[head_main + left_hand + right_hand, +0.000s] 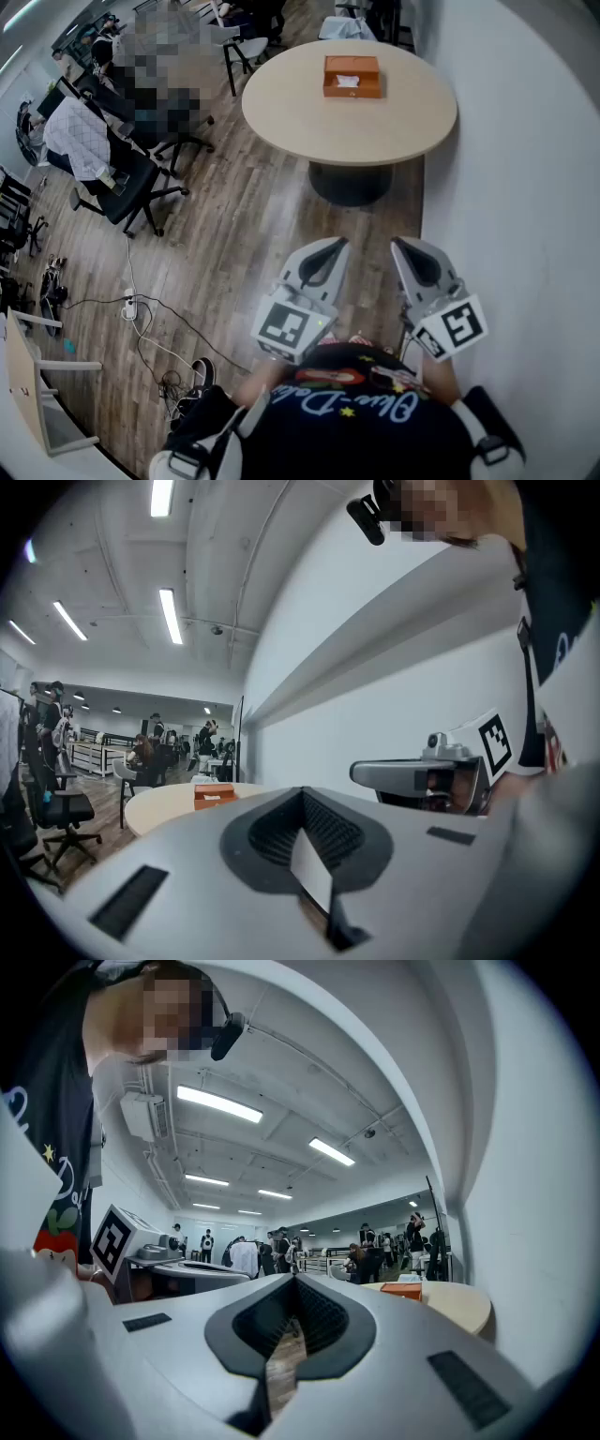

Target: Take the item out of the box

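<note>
Holding the left gripper (339, 246) with its fingers (262, 836) pressed together on nothing. Same on the right gripper (400, 246): fingers (328, 1326) closed tip to tip, empty. Pointing both level, side by side, just in front of the chest and above the wooden floor (234, 234). Facing the round surface (300, 108), well ahead and well apart from both tips. Spotting the orange box (352, 77) out there, a little past the middle, open at the top, with the white item (348, 82) lying inside. Flanked by a white wall (525, 187) on the right and black office chairs (141, 183) off to the left.
</note>
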